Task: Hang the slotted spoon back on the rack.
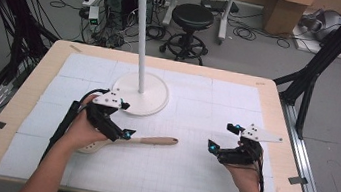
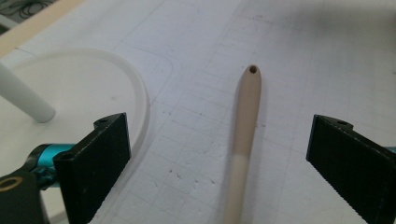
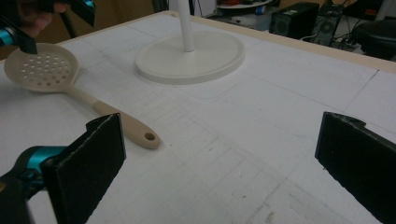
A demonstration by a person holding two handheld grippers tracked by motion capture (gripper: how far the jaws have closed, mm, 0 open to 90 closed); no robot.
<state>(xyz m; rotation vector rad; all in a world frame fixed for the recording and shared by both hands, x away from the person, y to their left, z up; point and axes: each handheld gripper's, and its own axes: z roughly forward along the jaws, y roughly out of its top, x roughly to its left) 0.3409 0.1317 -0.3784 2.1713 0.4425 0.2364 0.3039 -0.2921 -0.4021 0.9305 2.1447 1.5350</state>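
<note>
Grey floor behind the table holds a black stool (image 1: pixel 190 30), cardboard boxes (image 1: pixel 284 8) and cables.

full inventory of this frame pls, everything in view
skimmer: 1, beige, on the mat, handle between the open left jaws
stand: 1, white, pole on round base, far-centre of mat
mat: 1, white gridded, covers table
table: 1, light wood
stool: 1, black, floor beyond table
boxes: several, cardboard, far right floor
left claw: 1, black, over skimmer, open
right claw: 1, black, right of mat, open
</note>
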